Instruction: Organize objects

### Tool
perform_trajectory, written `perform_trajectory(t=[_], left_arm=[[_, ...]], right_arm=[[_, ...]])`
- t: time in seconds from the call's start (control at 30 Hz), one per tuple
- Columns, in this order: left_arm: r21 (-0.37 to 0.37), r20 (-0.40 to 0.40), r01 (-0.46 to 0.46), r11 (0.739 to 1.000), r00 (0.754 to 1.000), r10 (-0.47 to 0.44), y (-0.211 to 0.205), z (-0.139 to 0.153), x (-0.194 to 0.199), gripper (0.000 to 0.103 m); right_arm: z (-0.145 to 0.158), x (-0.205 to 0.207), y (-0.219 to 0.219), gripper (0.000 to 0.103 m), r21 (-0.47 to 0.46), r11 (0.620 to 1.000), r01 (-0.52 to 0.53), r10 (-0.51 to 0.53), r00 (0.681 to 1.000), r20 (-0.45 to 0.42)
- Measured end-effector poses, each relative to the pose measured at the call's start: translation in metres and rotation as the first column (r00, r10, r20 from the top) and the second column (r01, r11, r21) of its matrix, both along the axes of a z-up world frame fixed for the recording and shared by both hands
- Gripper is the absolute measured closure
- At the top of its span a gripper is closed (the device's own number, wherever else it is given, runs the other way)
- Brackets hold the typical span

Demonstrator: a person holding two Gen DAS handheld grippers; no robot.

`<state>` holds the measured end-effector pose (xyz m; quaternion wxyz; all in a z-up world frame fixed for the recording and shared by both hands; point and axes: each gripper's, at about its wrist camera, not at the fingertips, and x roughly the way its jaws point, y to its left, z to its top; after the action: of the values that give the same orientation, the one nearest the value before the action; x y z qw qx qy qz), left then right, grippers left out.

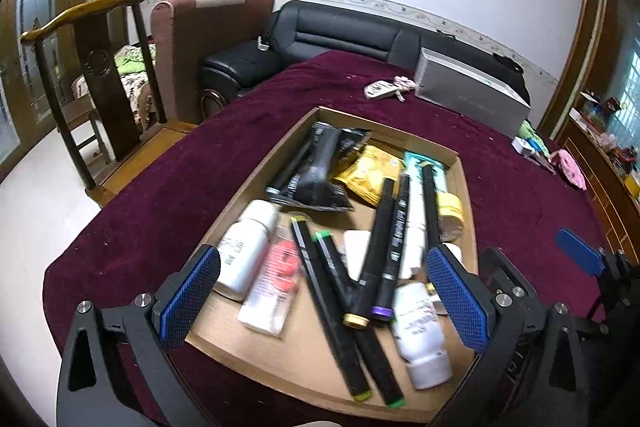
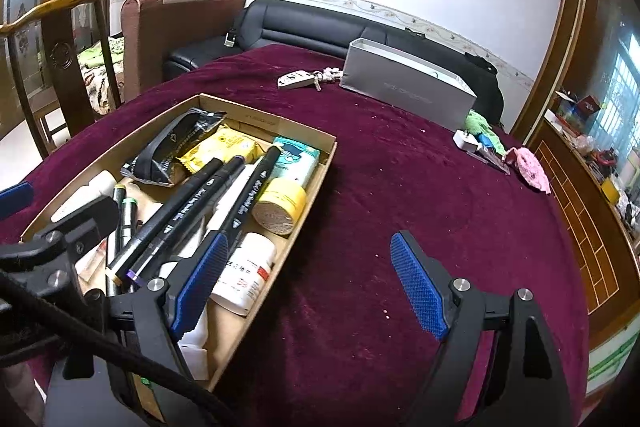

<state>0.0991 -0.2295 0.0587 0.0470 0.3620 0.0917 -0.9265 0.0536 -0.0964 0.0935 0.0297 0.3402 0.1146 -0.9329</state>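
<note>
Nearest us, the left gripper [image 1: 320, 301] hangs low over the near end of the cardboard tray [image 1: 460, 163], jaws spread wide and holding nothing. Between its pads lie the black markers [image 1: 376, 259], crossed in a loose fan, flanked by a white bottle [image 1: 246, 245] and a second white bottle [image 1: 420, 331]. Farther back in the tray sit a black pouch [image 1: 320, 167], a yellow packet [image 1: 370, 169] and a yellow-lidded jar [image 2: 280, 205]. The right gripper [image 2: 310, 285] hovers beside the tray over the maroon surface [image 2: 400, 167], jaws also wide and empty. Everything sits inside the tray, yet jumbled; we judge this fits either sorting under way or a last gathering-in. Any grasp on the markers calls for singling one from the overlapping pile.
</note>
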Motion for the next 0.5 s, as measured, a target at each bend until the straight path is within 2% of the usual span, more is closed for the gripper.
perform_trajectory(t=[0.23, 0.5], left_arm=[[-0.027, 0.012, 0.032, 0.999, 0.999, -0.032, 0.025, 0.005, 0.001, 0.002], [-0.053, 0.017, 0.029, 0.998, 0.999, -0.028, 0.040, 0.012, 0.000, 0.002]], right_arm=[[-0.003, 0.002, 0.018, 0.019, -0.021, 1.000, 0.023, -0.023, 1.000, 0.007], [-0.004, 0.003, 0.041, 0.019, -0.031, 0.999, 0.040, -0.039, 0.999, 0.010]])
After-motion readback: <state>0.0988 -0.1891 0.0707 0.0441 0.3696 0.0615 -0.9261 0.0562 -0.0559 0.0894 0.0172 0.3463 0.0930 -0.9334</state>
